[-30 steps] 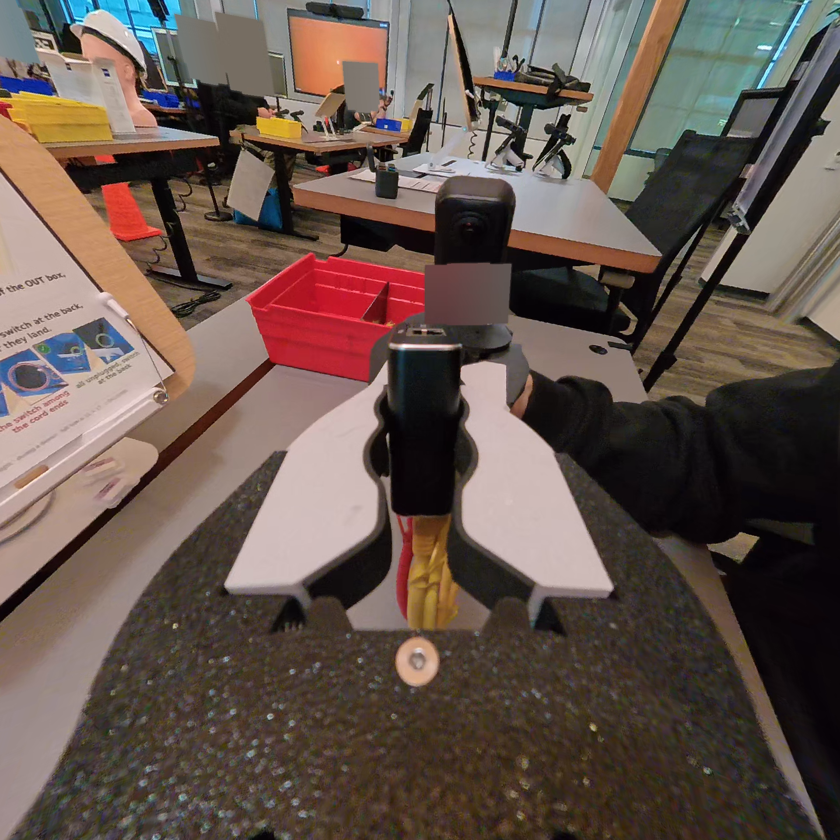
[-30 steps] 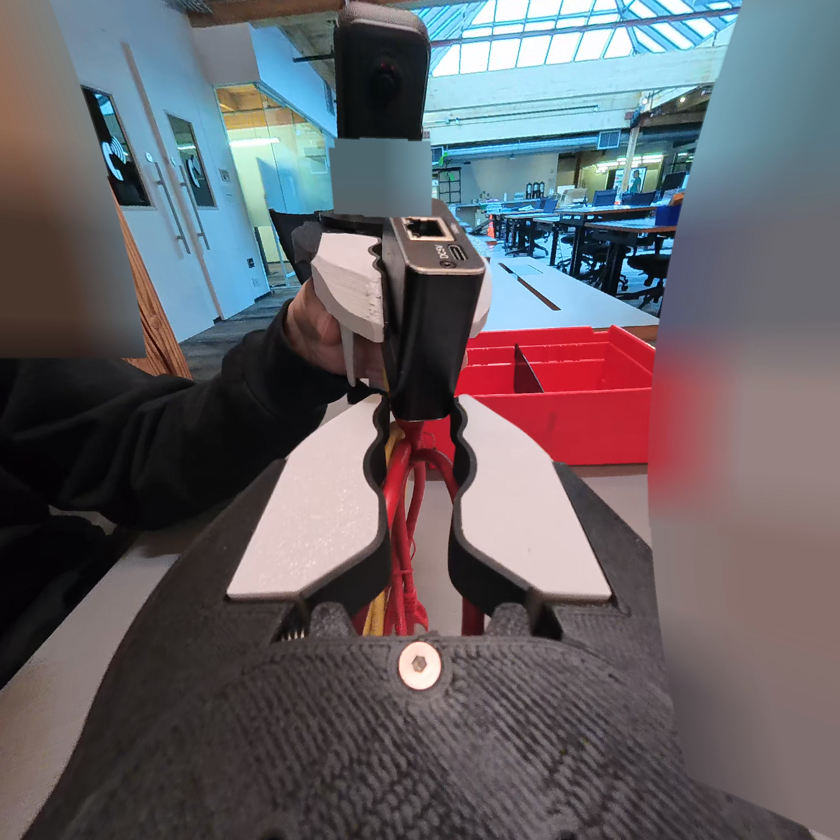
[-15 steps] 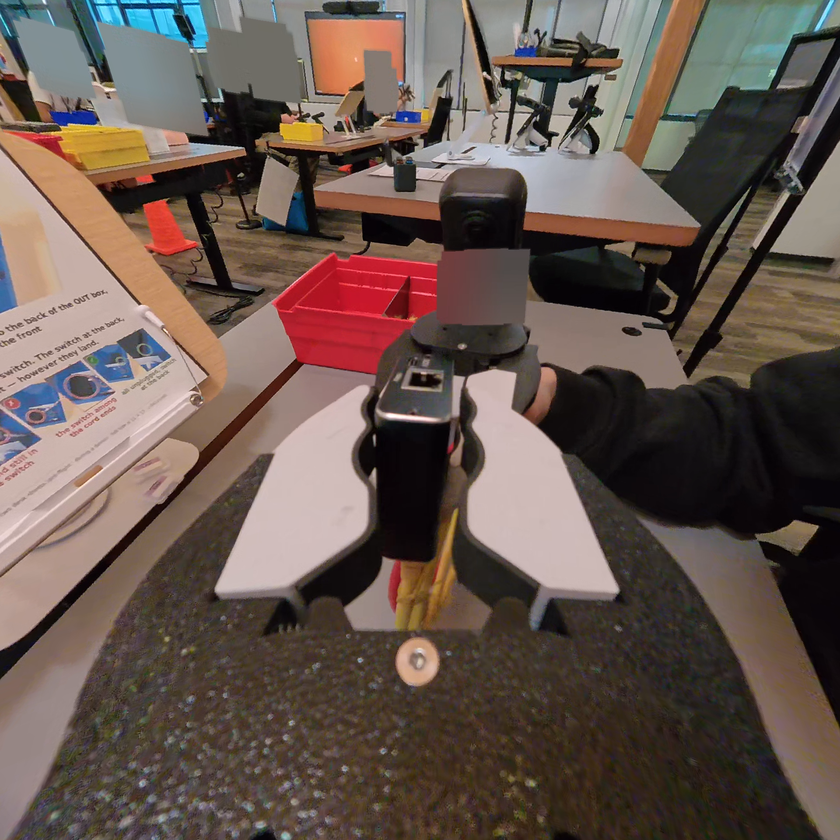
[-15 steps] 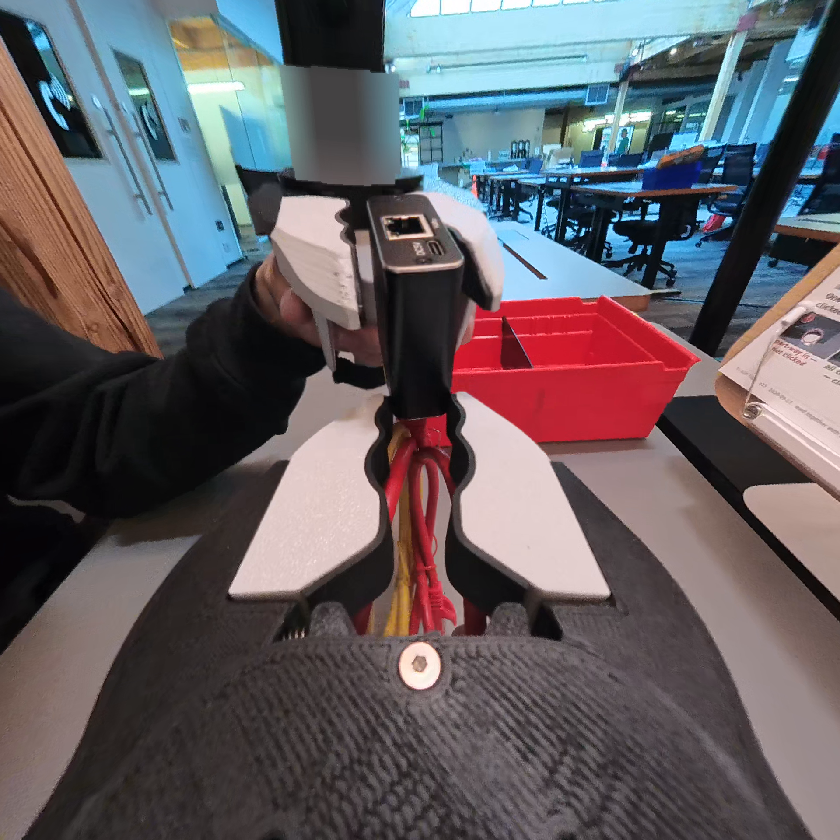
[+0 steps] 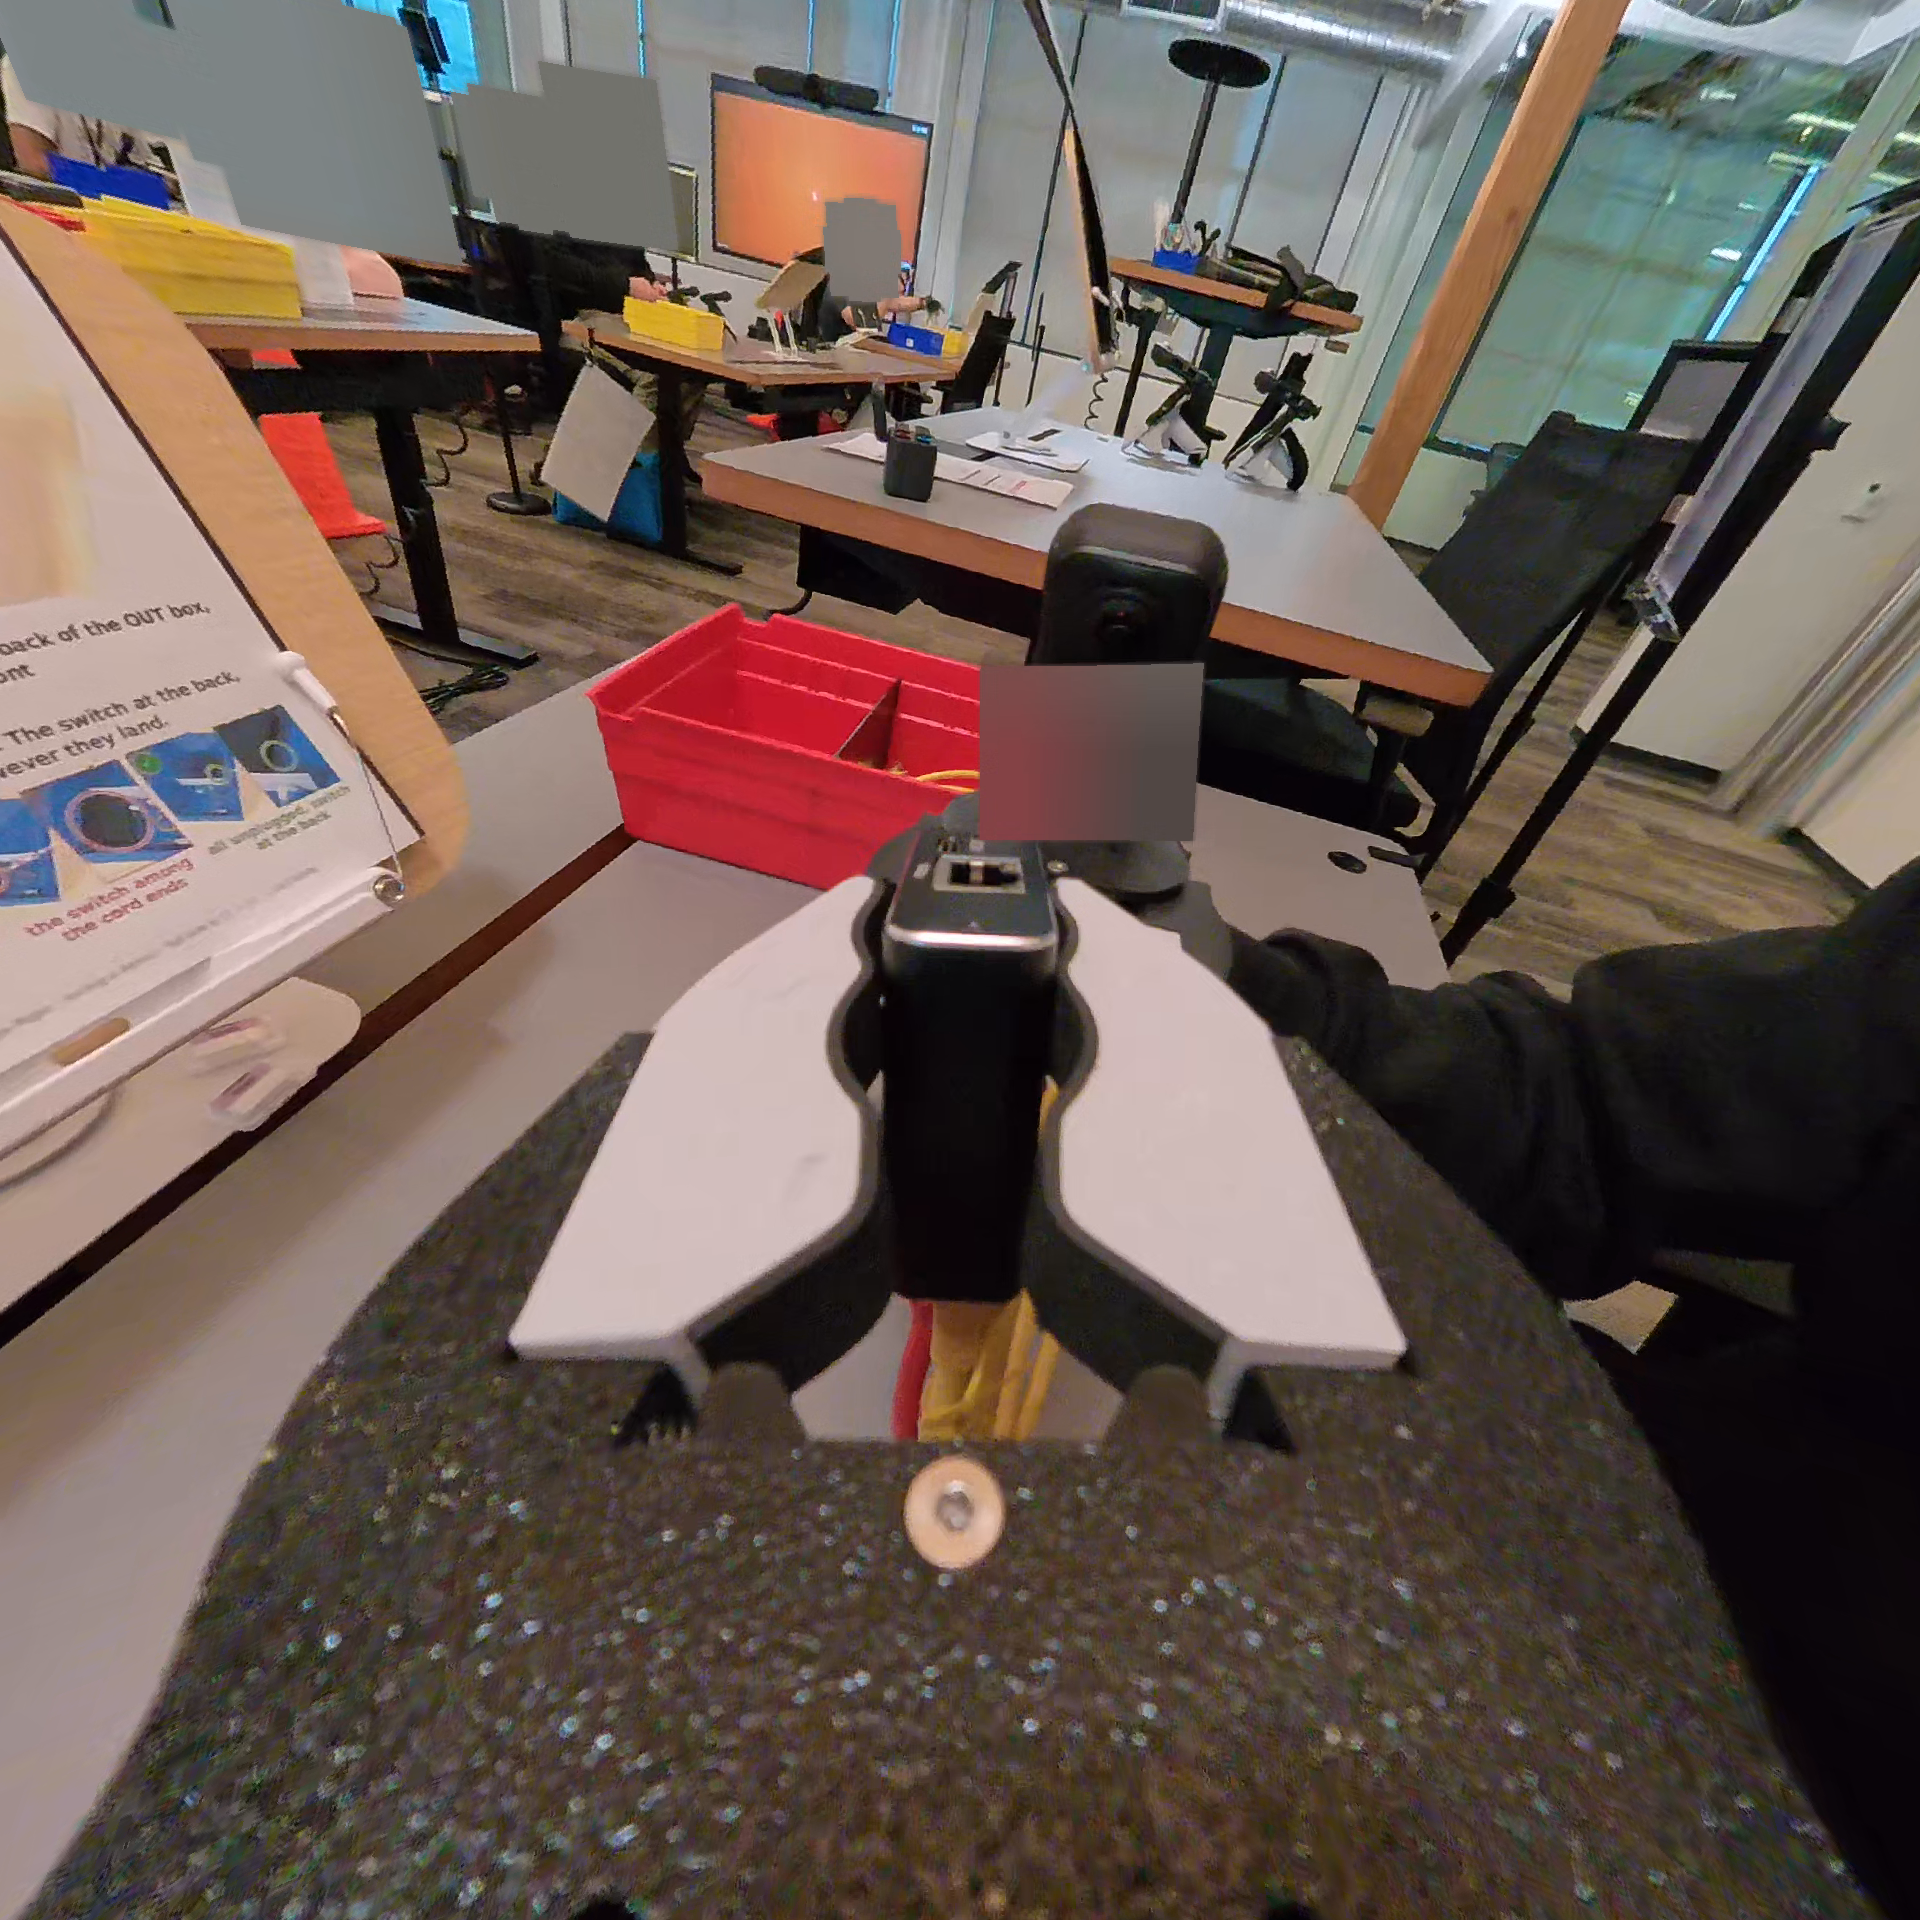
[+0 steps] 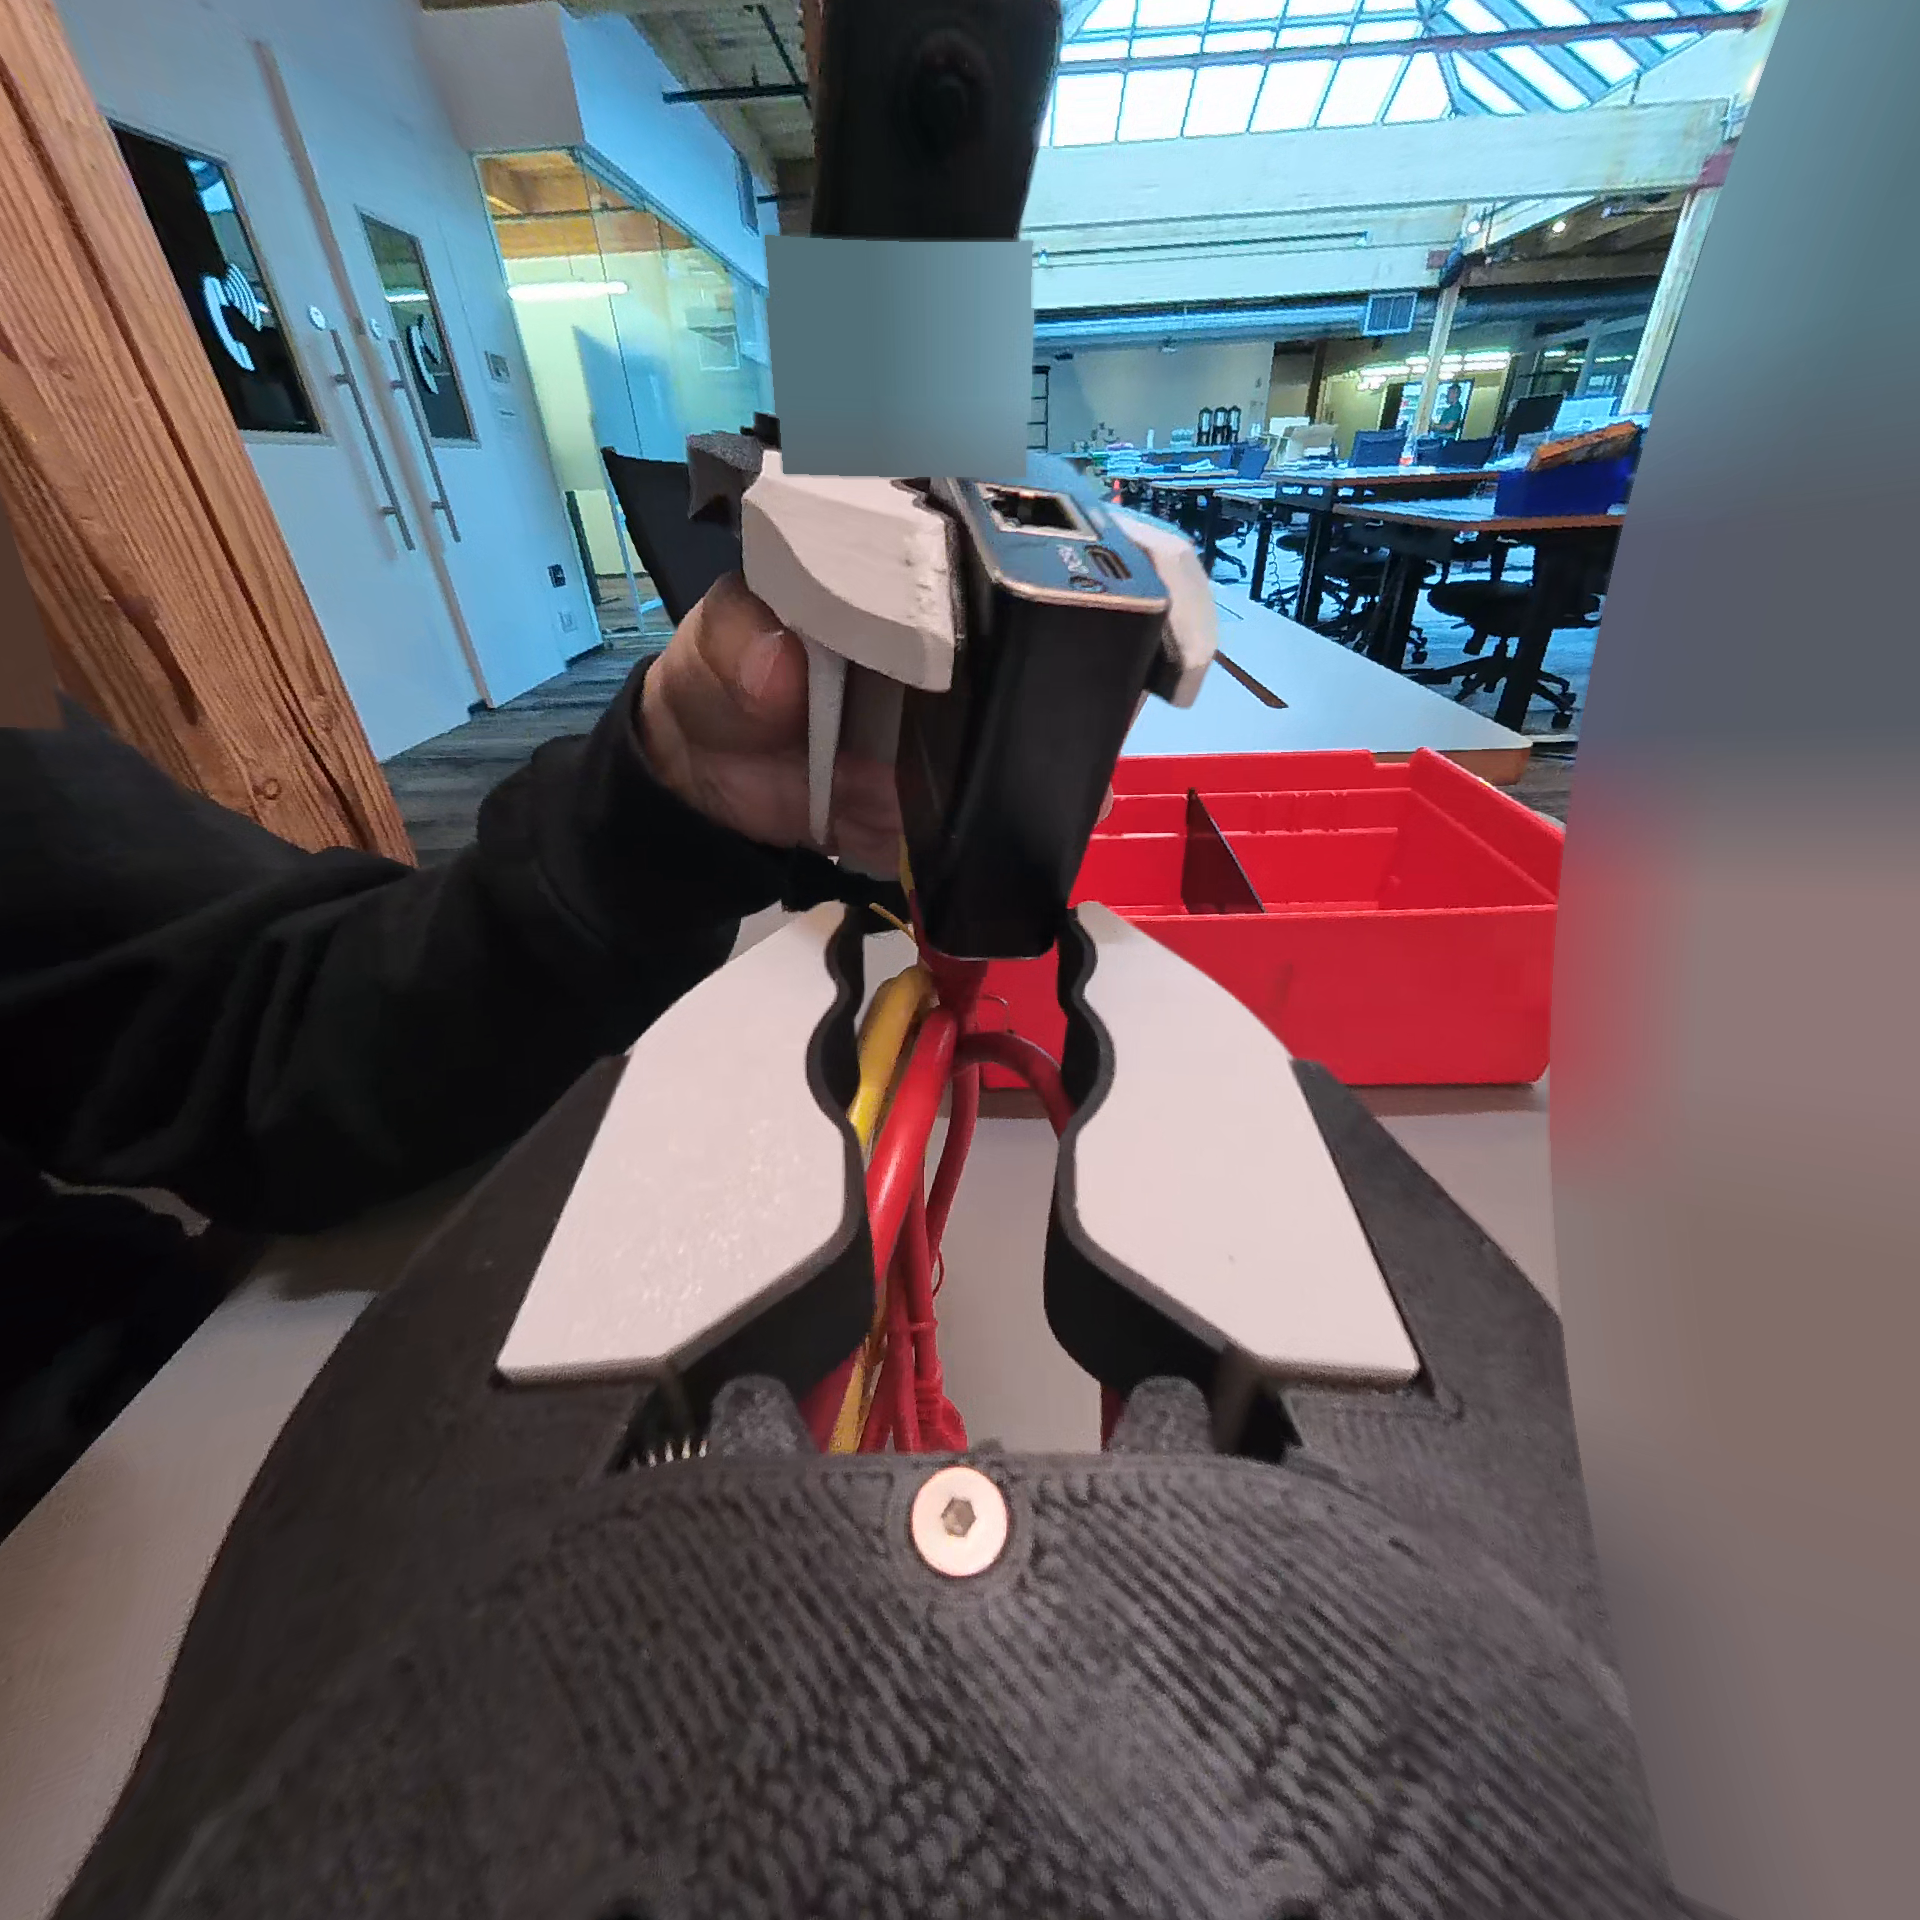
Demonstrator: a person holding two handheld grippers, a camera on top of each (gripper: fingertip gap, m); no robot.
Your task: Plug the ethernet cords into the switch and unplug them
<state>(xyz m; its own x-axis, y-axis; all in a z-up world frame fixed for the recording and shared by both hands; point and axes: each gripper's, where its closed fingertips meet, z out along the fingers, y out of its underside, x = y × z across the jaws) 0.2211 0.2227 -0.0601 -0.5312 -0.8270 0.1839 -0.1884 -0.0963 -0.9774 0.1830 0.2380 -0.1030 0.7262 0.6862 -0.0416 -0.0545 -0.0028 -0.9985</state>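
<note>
Since the frame half a second back, the right gripper (image 6: 966, 930) has loosened. Its fingers now stand a little wider than the lower end of the black switch (image 6: 1029, 748), which sits between their tips with a sliver of gap on its left side. The switch leans to the right there, port end up. Red and yellow ethernet cords (image 6: 914, 1195) hang from that end and run back between the two fingers toward the gripper body.

The left gripper (image 5: 966, 935) is clenched on the switch, with a finger pressed to each long side. The person's hand (image 6: 748, 727) is wrapped on its handle.

Beyond the fingertips sits a red bin (image 5: 748, 769) with a dark divider, on the grey table (image 5: 312, 1195). An instruction board (image 5: 125, 790) stands left of the left fingers.
</note>
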